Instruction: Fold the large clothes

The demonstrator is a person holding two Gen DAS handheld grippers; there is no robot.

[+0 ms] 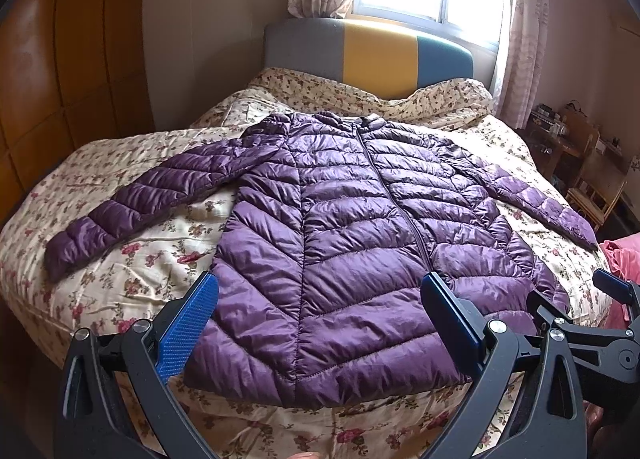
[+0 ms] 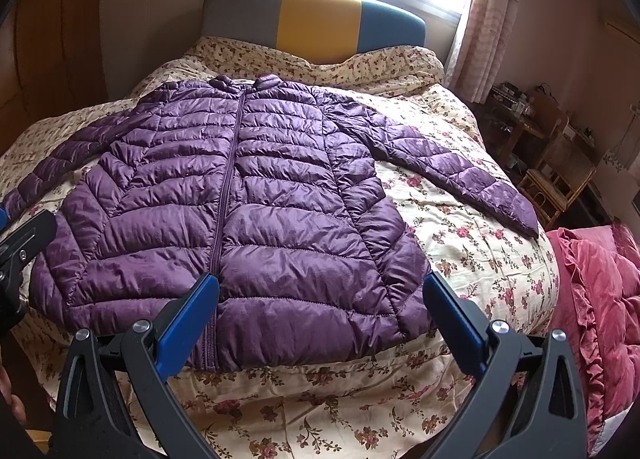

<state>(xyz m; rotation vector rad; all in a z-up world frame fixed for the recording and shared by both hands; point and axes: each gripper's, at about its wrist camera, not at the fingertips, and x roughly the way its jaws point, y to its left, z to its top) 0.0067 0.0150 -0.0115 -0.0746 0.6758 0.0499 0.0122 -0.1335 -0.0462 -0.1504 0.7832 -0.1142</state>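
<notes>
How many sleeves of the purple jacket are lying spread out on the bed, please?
2: the left sleeve angles out over the floral quilt; the right sleeve stretches toward the pink bedding.

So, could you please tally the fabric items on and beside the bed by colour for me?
Purple quilted puffer jacket: 1
Cream floral bed cover: 1
Pink ruffled quilt at the bed's right side: 1
Total: 3
</notes>
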